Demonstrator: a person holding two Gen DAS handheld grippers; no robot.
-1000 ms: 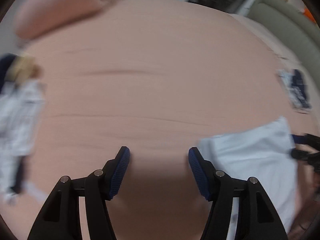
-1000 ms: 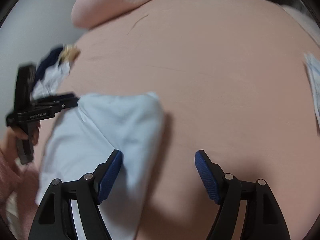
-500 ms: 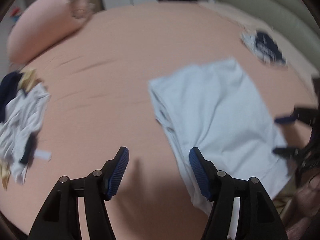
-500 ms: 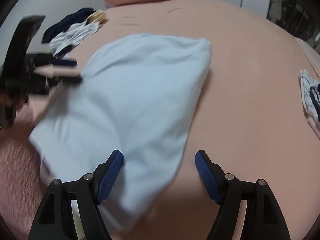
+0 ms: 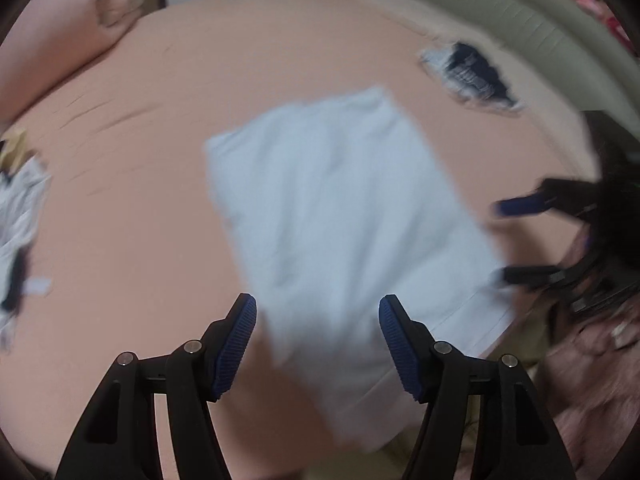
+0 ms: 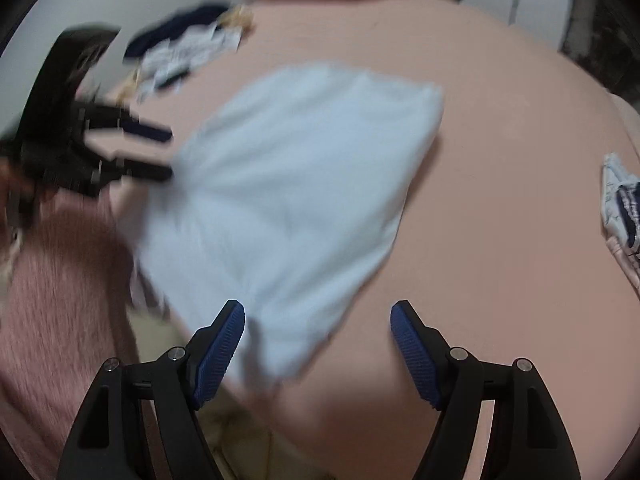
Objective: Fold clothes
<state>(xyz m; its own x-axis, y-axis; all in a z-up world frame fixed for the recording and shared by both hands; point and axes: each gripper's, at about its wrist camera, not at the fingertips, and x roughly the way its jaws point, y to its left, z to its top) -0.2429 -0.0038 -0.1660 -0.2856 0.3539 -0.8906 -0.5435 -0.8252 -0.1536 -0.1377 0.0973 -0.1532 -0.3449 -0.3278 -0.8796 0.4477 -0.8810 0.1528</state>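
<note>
A pale blue garment (image 5: 336, 216) lies folded flat on the pink bed, its near end hanging over the bed's front edge; it also shows in the right wrist view (image 6: 288, 184). My left gripper (image 5: 318, 340) is open and empty, held above the garment's near left end. My right gripper (image 6: 318, 344) is open and empty above the garment's near right corner. Each gripper shows in the other's view, the right one (image 5: 524, 236) beside the garment's right edge, the left one (image 6: 152, 152) beside its left edge. Both views are blurred.
A heap of white and navy clothes (image 5: 20, 232) lies at the bed's left side (image 6: 180, 52). A folded white and navy item (image 5: 472, 76) lies at the far right (image 6: 624, 204). A pink pillow (image 5: 52, 48) lies at the back left. A grey-green headboard (image 5: 520, 36) runs along the right.
Both grippers have pulled back toward the bed's front edge and swung over the blue garment, which now lies spread between them. Both stayed open.
</note>
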